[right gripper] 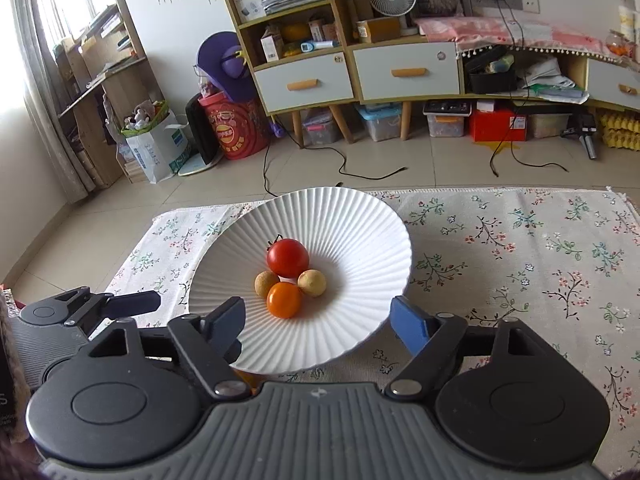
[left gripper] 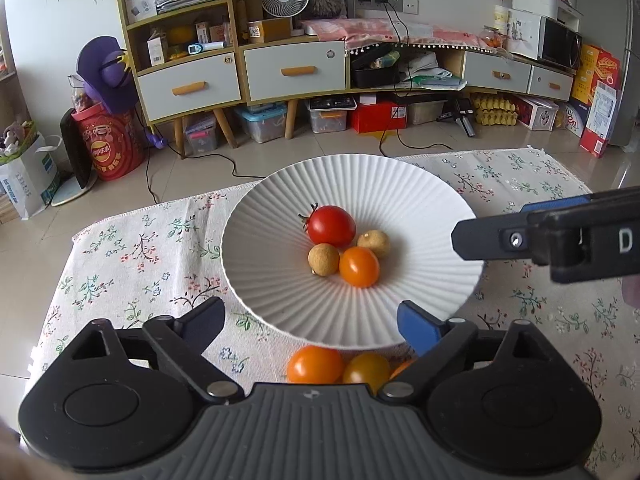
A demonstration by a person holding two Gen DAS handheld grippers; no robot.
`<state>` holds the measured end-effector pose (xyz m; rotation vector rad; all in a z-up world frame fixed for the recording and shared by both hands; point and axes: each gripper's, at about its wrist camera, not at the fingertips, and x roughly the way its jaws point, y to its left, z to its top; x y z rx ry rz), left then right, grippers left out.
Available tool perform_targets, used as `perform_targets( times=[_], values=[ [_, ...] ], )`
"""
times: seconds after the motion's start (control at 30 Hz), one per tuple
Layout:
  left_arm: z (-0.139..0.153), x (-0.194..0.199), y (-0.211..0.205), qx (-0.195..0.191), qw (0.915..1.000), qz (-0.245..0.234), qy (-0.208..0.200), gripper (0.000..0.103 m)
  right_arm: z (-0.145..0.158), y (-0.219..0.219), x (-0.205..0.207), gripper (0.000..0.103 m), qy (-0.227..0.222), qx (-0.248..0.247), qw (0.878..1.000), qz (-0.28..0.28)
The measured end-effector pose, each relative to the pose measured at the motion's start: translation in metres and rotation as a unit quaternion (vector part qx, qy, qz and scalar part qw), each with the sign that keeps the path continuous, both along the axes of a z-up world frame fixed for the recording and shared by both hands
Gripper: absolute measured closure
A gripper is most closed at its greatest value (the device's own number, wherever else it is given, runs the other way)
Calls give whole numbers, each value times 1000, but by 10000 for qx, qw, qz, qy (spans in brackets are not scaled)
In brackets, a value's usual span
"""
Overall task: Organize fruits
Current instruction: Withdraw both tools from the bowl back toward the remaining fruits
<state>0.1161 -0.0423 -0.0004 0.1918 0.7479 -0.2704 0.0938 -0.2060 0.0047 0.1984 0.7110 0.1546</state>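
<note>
A: Status?
B: I am holding both jaws wide, empty: left gripper [left gripper: 310, 322], right gripper [right gripper: 318, 320].
A: Fruit?
B: Four are sitting in the plate [left gripper: 400, 184]; orange tomatoes [left gripper: 315, 365] are lying on the counter just beside its rim. Risk: a descending finger is liable to nudge one, rolling it away.

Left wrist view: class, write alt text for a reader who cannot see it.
A white ribbed plate on a flowered cloth holds a red tomato, an orange tomato and two small tan fruits. The left gripper is open and empty at the plate's near rim, with more orange tomatoes on the cloth below it. The right gripper's fingers enter from the right.
</note>
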Motion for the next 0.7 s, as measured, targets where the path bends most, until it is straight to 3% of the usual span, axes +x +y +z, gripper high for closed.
perform_targets(
  times=[0.27, 0.7],
  values=[
    [1, -18, 7, 53, 9997, 8, 226, 3, 3, 0, -17, 6, -69, -105, 9999, 53],
    [3, -46, 16, 144, 9991, -112, 395, 3, 2, 6, -35, 3, -133, -272, 9992, 268]
  ],
)
